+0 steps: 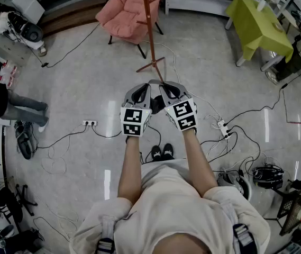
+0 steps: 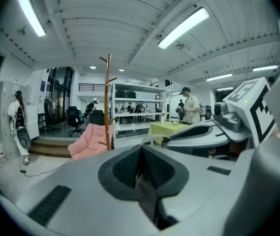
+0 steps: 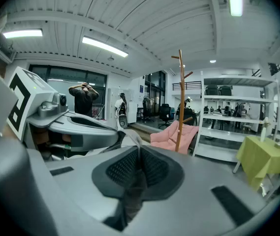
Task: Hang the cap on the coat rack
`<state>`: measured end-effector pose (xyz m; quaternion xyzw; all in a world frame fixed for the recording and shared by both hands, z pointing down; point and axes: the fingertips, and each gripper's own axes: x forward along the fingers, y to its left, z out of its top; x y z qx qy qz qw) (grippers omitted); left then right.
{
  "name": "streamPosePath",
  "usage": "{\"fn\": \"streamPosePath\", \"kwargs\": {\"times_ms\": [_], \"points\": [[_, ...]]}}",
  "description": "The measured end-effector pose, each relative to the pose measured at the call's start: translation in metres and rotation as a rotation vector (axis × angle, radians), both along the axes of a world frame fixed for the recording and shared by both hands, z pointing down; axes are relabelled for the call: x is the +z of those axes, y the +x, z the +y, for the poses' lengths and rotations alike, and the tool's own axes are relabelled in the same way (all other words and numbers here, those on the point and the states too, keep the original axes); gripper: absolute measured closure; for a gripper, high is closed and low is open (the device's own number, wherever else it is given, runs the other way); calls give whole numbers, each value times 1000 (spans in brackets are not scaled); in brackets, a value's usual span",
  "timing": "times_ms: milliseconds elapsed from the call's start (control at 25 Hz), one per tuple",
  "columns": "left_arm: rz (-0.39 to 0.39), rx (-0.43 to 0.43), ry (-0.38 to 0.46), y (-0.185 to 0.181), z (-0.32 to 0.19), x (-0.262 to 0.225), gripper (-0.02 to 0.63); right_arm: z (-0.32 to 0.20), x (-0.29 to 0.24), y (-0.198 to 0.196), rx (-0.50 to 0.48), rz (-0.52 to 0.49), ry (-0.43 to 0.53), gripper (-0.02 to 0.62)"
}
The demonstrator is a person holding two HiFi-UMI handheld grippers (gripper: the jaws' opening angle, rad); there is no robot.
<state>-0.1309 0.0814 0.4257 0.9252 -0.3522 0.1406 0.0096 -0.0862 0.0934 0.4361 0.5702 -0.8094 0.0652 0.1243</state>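
I hold both grippers side by side at chest height, pointing at the wooden coat rack [image 1: 149, 30], whose feet stand on the floor just beyond them. The dark cap [image 1: 155, 104] hangs between them. My left gripper [image 1: 141, 92] is shut on one side of it and my right gripper [image 1: 170, 91] is shut on the other. In the left gripper view the left gripper [image 2: 140, 150] pinches a thin dark strip of the cap [image 2: 147, 193], with the coat rack [image 2: 108, 102] ahead. In the right gripper view the right gripper [image 3: 139, 152] pinches the cap [image 3: 130, 193], and the coat rack [image 3: 180, 102] stands ahead.
A pink chair [image 1: 131, 8] stands right behind the rack. A yellow-green table [image 1: 258, 20] is at the far right. Cables and power strips [image 1: 89, 123] trail over the floor. A person [image 1: 12, 107] stands at the left, and white shelves [image 3: 238, 117] line the back.
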Motion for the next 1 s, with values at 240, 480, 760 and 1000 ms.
{"fn": "streamPosePath", "kwargs": {"times_ms": [240, 480, 760, 1000], "points": [[18, -5, -14, 13, 9, 2, 592, 6, -1, 12, -6, -2, 4, 581], [11, -11, 1, 18, 10, -1, 592, 7, -6, 14, -41, -25, 26, 581], [17, -20, 14, 25, 8, -6, 592, 1, -12, 26, -63, -47, 59, 581], [23, -8, 6, 36, -10, -2, 592, -8, -8, 34, -58, -27, 63, 580]]}}
